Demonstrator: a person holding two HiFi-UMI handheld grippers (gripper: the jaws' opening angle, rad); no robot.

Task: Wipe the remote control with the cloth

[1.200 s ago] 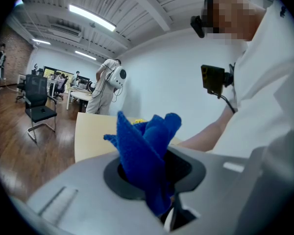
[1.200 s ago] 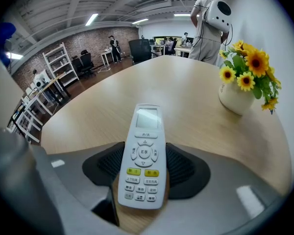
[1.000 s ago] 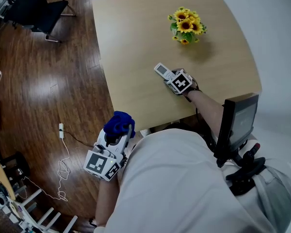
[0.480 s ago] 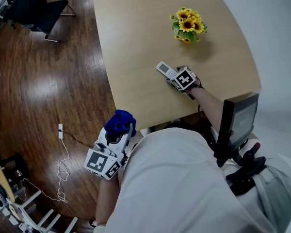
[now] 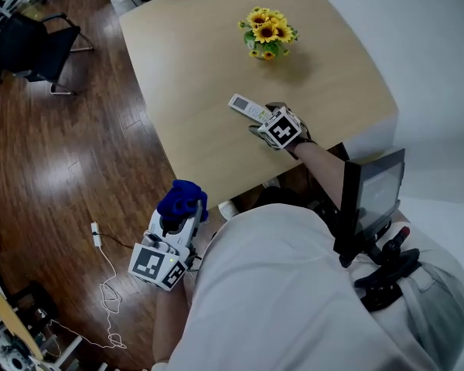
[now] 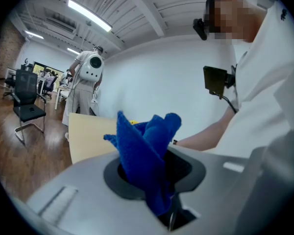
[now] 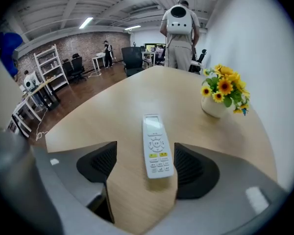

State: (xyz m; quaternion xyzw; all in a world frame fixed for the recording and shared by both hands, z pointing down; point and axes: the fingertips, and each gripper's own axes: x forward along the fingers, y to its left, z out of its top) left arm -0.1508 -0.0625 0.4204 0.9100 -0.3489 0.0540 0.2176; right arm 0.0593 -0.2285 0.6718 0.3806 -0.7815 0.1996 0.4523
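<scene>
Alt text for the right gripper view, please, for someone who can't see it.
A white remote control lies flat on a wooden table between the right gripper's open fingers, which have just been opening and do not grip it. A pot of sunflowers stands beyond, at right.

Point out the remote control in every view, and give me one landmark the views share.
Head view: the remote control lies on the wooden table, just up-left of the right tool.
Left gripper view: not in it; the blue cloth fills the middle.
Right gripper view: the remote control lies at centre, between that tool's jaws, which have just been opening.
Shared landmark: the wooden table, in all three.
</scene>
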